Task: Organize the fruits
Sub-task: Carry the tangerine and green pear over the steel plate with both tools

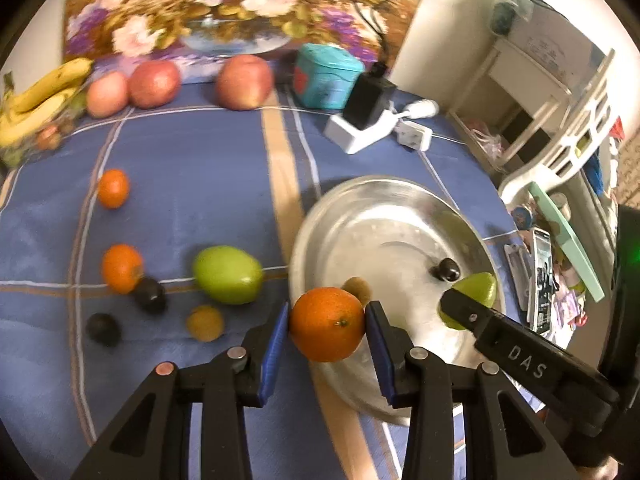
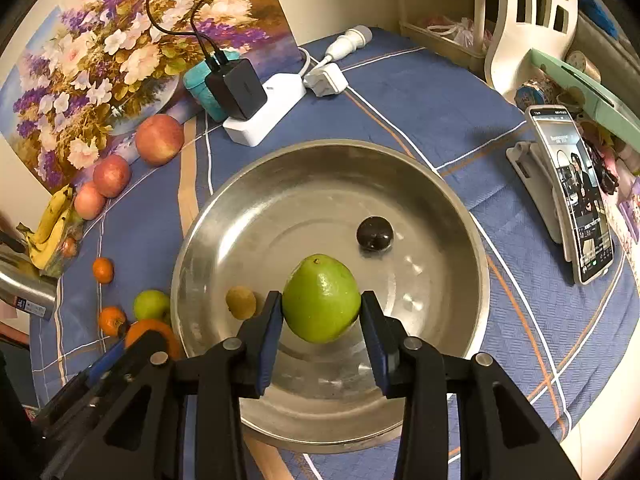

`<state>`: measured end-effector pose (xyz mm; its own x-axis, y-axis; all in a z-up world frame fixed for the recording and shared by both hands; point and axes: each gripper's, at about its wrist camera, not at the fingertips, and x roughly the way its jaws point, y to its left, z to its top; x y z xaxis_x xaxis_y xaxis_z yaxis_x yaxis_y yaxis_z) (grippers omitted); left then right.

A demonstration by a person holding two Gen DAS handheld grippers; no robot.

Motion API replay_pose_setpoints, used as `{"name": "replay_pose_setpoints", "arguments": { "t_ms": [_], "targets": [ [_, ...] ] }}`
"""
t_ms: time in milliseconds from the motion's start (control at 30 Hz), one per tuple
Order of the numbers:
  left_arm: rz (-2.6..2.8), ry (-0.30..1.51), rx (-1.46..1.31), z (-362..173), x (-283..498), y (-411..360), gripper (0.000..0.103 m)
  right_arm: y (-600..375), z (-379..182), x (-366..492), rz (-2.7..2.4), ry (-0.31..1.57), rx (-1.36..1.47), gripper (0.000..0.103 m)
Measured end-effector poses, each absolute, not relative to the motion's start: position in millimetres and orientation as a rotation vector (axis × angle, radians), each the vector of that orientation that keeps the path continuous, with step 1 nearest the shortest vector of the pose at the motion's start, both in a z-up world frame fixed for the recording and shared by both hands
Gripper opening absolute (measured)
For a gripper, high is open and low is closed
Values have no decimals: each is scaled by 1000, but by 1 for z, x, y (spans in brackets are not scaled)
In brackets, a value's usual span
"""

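Left gripper (image 1: 326, 322): clamped on orange (image 1: 326, 323), apparently above steel basin (image 2: 208, 216) rim. Right gripper (image 2: 321, 306): clamped on green mango (image 2: 321, 298) over basin. Risk: crowded grippers collide; released fruit rolls.

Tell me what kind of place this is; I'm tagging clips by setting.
Most likely a lived-in home room, not a lab: a table under a blue plaid cloth, a floral painting leaning on the wall, a phone on a stand, and a cluttered white shelf beside it.
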<state>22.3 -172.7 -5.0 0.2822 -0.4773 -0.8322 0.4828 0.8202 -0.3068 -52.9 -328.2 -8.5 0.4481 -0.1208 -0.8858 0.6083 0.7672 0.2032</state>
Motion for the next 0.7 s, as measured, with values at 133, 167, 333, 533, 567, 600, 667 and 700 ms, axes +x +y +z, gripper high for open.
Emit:
{"name": "replay_pose_setpoints", "arguments": {
  "t_ms": [133,167,333,533,567,600,667,700],
  "targets": [
    [-664,1090,24,-6,20,-181,42,-330,-10,-55,-483,1017,553,41],
    [-667,1087,28,-7,19,-183,41,-329,-10,-54,-483,1019,552,41],
    [-668,1084,46,-10,19,-188,42,-328,-12,-54,-480,1030,552,41],
    [-665,1094,50,-13,19,-188,42,-329,-17,-52,-483,1050,552,41],
    [-664,1096,49,-14,19,-188,42,-329,-18,-52,-483,1052,552,41],
    [-665,1097,49,-14,20,-188,42,-329,-19,-52,-484,1054,552,41],
    [-667,1100,49,-15,20,-188,42,-329,-20,-52,-486,1058,554,41],
    [-668,1104,50,-15,20,-188,42,-329,-20,-52,-487,1059,555,41]
  ]
}}
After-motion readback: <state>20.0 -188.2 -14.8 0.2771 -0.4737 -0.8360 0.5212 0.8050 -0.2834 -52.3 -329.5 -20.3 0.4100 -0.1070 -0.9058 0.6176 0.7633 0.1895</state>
